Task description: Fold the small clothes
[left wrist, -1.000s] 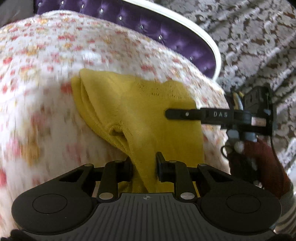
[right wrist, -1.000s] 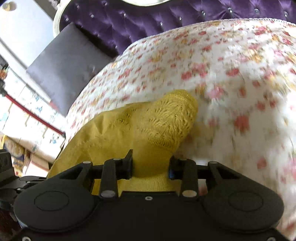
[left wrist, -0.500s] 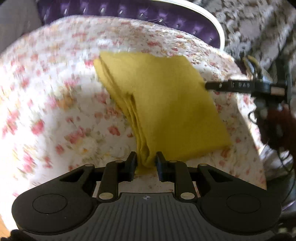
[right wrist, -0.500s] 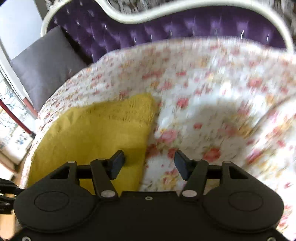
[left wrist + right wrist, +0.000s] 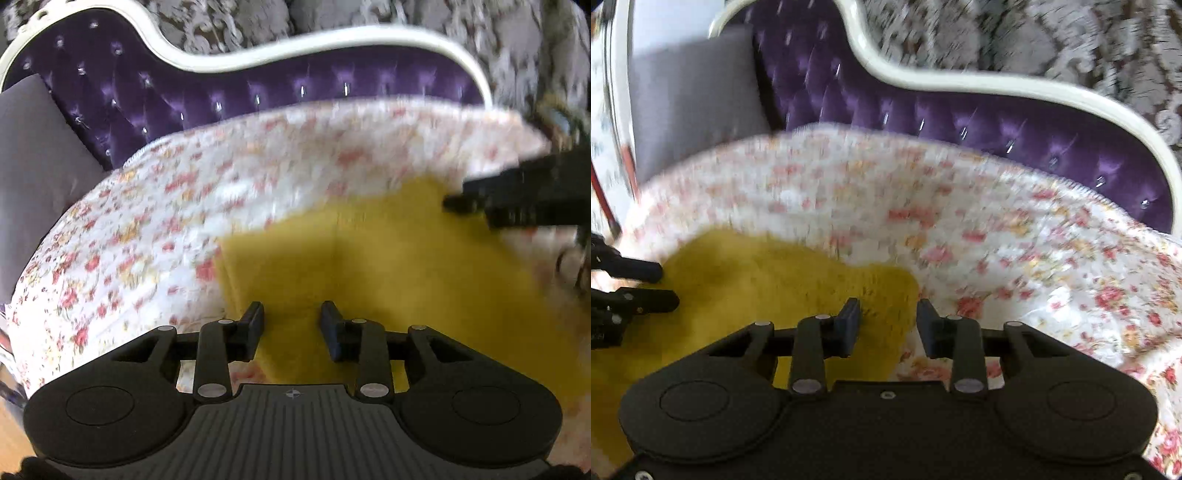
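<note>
A folded mustard-yellow knit garment (image 5: 388, 266) lies flat on the floral bedspread (image 5: 147, 240). My left gripper (image 5: 292, 325) is open, its fingers apart just above the garment's near left part, holding nothing. My right gripper (image 5: 888, 325) is open and empty over the garment's right edge (image 5: 775, 288). The right gripper's fingers show blurred at the right of the left wrist view (image 5: 517, 199). The left gripper's fingers show at the left edge of the right wrist view (image 5: 635, 288).
A purple tufted headboard (image 5: 258, 88) with a white frame runs behind the bedspread, also in the right wrist view (image 5: 997, 122). A grey cushion (image 5: 33, 155) leans at the left. A patterned grey wall (image 5: 1034, 37) is behind. Both views are motion-blurred.
The left gripper opened and let go of the yellow garment, which now lies flat and folded. The right gripper let go earlier. Both grippers have pulled back and tilted up.
</note>
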Action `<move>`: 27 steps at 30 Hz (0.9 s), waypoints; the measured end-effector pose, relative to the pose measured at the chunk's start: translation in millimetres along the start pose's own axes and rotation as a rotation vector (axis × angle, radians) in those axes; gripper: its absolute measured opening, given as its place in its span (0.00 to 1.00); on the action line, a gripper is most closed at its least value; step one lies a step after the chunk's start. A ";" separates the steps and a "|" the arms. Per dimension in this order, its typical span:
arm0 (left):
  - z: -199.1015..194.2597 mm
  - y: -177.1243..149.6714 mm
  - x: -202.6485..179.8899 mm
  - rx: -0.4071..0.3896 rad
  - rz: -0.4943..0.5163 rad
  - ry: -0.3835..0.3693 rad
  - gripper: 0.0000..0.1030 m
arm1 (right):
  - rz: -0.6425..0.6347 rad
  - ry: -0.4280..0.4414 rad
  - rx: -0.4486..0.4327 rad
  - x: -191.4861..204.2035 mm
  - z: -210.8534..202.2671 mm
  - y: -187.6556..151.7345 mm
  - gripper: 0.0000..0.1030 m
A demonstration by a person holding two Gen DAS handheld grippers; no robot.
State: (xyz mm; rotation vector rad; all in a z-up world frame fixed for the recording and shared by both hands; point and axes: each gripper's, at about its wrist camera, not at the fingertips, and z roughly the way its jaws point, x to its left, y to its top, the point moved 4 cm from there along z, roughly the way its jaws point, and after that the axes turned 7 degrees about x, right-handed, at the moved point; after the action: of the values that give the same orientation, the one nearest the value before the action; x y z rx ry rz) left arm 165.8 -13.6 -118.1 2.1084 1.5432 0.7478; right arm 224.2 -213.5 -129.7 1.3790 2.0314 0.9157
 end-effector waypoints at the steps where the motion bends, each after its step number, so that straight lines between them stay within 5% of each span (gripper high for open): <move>1: 4.3 -10.8 4.2 0.008 -0.003 0.005 0.38 | -0.011 0.001 0.021 3.5 7.7 -4.4 0.42; 4: -3.3 -22.8 18.7 -0.012 -0.061 -0.001 0.45 | -0.021 0.001 -0.002 8.2 12.6 -7.7 0.43; 10: -14.6 -17.6 23.9 -0.029 -0.117 -0.031 0.45 | 0.014 -0.016 -0.053 4.0 -12.3 -3.2 0.46; 14: -44.2 -23.0 18.4 -0.072 -0.146 -0.034 0.46 | 0.004 0.006 -0.088 14.0 -50.4 -17.8 0.68; 18: -57.1 -35.5 9.8 -0.069 -0.192 -0.054 0.58 | -0.021 0.017 -0.016 34.3 -63.0 -47.1 0.73; 22: -46.0 -54.2 1.9 0.009 -0.216 -0.071 0.59 | -0.047 0.004 0.096 49.9 -57.1 -81.1 0.74; 27: -45.4 -66.3 -3.3 0.040 -0.207 -0.051 0.68 | -0.022 0.020 0.133 52.3 -74.0 -98.4 0.78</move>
State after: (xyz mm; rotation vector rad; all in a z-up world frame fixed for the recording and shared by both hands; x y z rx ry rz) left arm 87.5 3.7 -124.9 1.9402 1.7287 0.5907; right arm 94.0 -207.7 -160.2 1.4188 2.1522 0.8005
